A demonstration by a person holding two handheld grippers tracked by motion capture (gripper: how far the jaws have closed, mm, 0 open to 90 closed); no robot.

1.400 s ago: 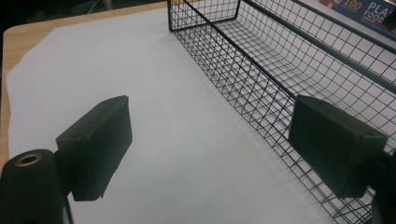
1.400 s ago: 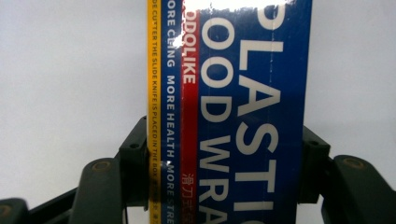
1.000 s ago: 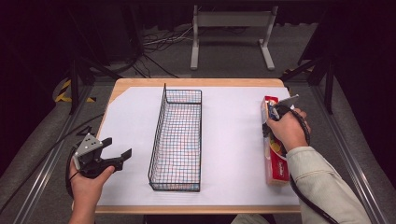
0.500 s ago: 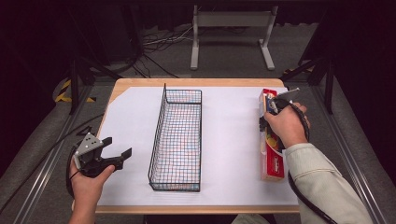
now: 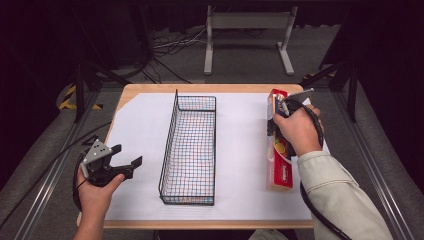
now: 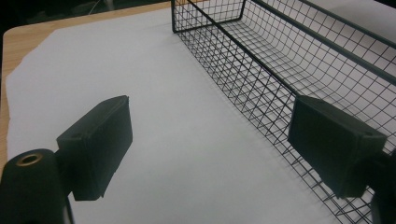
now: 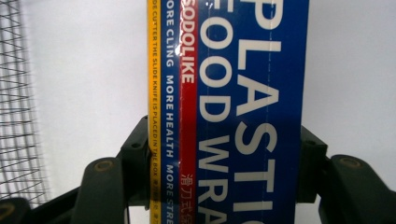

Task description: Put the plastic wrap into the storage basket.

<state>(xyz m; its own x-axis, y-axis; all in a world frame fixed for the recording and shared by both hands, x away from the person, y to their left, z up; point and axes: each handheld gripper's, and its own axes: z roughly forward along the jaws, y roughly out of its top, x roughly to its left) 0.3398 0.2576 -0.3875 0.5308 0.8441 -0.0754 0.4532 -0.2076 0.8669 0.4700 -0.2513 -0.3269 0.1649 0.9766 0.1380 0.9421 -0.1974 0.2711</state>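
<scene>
A long plastic wrap box [image 5: 278,150], red and orange on top, lies along the right side of the white sheet with its far end raised off the table. My right gripper [image 5: 274,122] is shut on it near that far end. In the right gripper view the box's blue side [image 7: 243,93] reads "PLASTIC FOOD WRAP", with a black jaw pressed against each long edge. A black wire basket [image 5: 192,145] stands lengthwise in the middle of the table. My left gripper [image 5: 125,161] hovers open near the front left, its fingers [image 6: 95,144] wide apart with nothing between them and the basket's wall [image 6: 261,79] just beyond.
A white sheet [image 5: 145,125] covers the wooden table [image 5: 150,89]. Beyond the far edge a metal stand [image 5: 247,35] and cables lie on the dark floor. Metal rails run along both sides of the table.
My right gripper has lifted with the far end of the box, which now tilts up from the table. The left gripper has stayed where it was.
</scene>
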